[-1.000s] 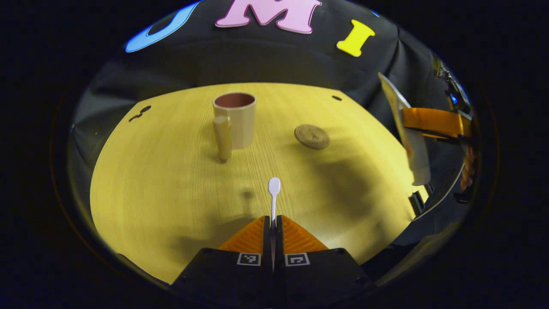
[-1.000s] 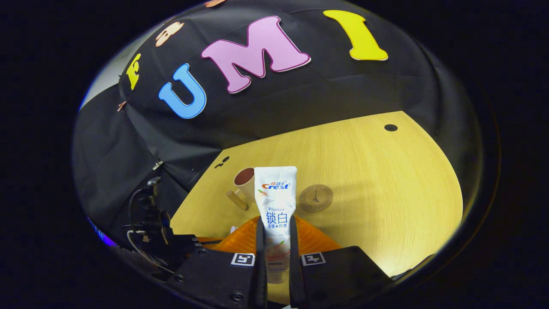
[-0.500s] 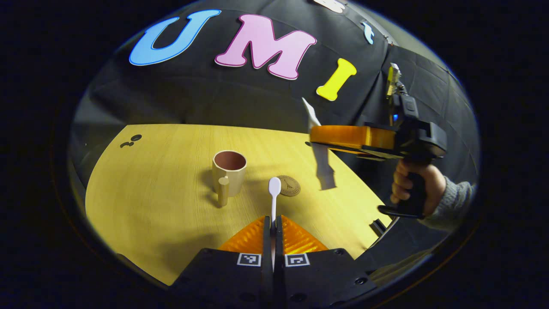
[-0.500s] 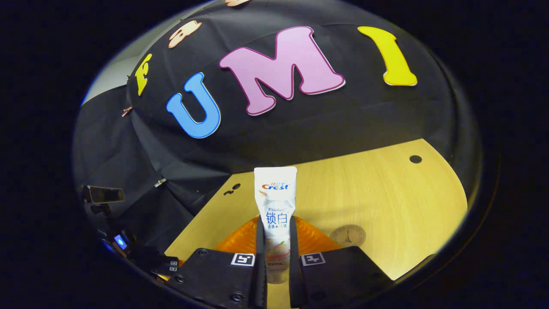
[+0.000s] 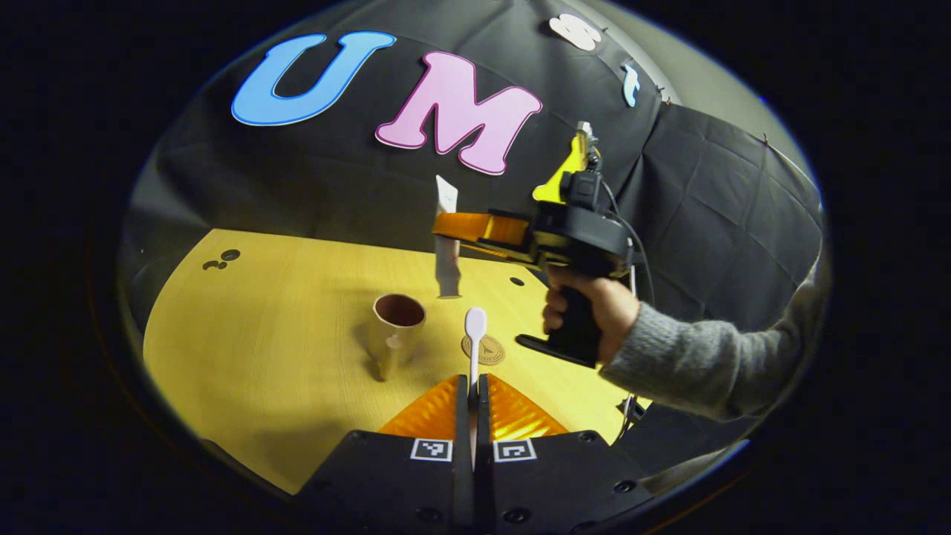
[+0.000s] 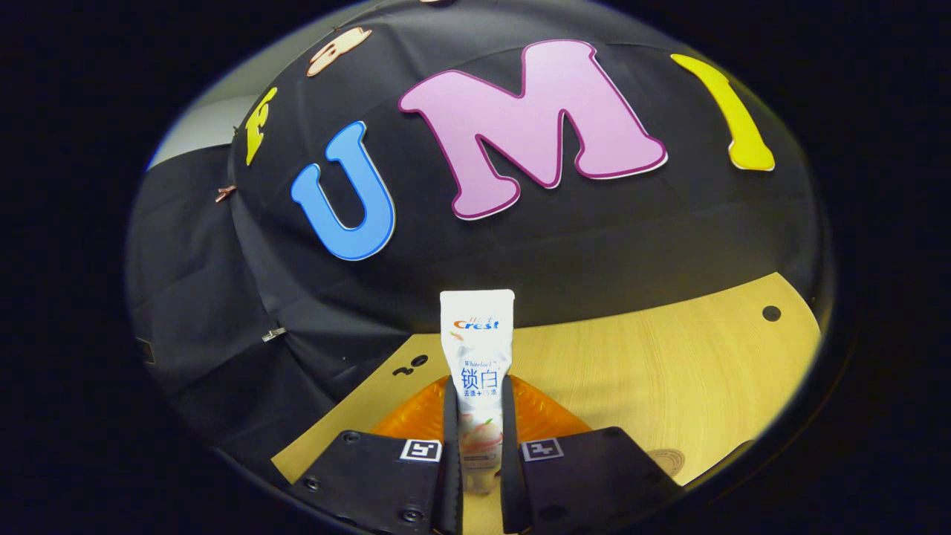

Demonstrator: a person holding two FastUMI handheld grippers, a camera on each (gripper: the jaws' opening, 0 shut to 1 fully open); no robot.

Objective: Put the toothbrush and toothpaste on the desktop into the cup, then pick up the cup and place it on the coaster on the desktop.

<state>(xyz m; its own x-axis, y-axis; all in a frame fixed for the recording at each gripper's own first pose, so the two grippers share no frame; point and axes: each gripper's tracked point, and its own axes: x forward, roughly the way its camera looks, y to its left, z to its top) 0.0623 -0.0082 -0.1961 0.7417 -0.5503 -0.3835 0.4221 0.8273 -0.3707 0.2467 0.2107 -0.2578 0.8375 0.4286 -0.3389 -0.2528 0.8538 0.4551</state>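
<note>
Table (image 5: 282,312): pale wood-grain, smooth, satin. Cup (image 5: 397,327): matt, smooth, wood-look handle. Toothbrush (image 5: 474,334): glossy white plastic. Toothpaste (image 6: 476,357): glossy printed plastic tube. Coaster (image 5: 487,349): matt, embossed. Sleeve (image 5: 691,364): knitted grey cloth

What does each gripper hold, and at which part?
Left gripper: toothbrush, held low on its handle. Right gripper: toothpaste, held around its lower half.

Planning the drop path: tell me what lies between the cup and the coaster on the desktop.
Bare wood only. In the left gripper view, the beige mug and round brown coaster stand apart on the yellow wooden desktop; the held white toothbrush overlaps the coaster in the image.
</note>
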